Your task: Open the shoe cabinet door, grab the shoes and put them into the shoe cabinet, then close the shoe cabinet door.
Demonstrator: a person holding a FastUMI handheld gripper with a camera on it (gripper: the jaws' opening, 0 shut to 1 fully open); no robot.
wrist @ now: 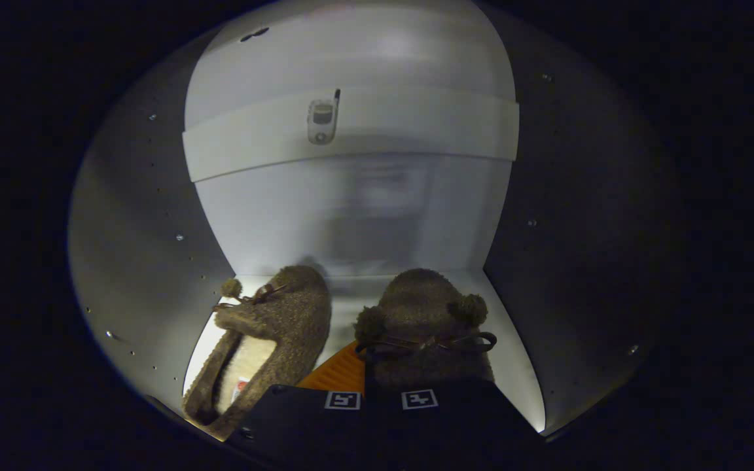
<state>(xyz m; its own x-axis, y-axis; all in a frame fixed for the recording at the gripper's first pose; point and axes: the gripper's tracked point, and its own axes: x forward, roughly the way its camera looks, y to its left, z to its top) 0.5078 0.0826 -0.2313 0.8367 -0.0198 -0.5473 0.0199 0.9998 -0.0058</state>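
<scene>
Inside the shoe cabinet (pixel 364 216), pale back panel filling centre of frame, darker side walls curving off left and right.

Gripper (pixel 380 400) at bottom centre, its two marker-tagged fingers side by side with almost no gap showing between them. Right-hand slipper (pixel 424 327) directly ahead, its heel end running under the fingertips; fuzzy brown upper, two pompoms and a dark bow (pixel 426 343) across the top. Cannot tell whether the fingers pinch the slipper or merely sit over it, contact point hidden behind the finger bodies.

Left-hand slipper (pixel 262 340) just beside the first, lower left of centre, toe toward the back panel, angled slightly, cream lining and small label visible in the opening, own pompom and bow near the toe. Both slippers resting on the white cabinet floor (pixel 344 297), toes close to the back wall, narrow strip of floor between them.

Orange ribbed surface (pixel 338 373) wedged between the two slippers just ahead of the fingers; identity unclear.

Horizontal white rail (pixel 416 131) across upper part of frame, small metal fitting (pixel 322 119) fixed to it left of centre. Rows of small studs along both side walls.

Back panel above the slippers smeared and soft. Heel of the left slipper cut off by the left finger.
</scene>
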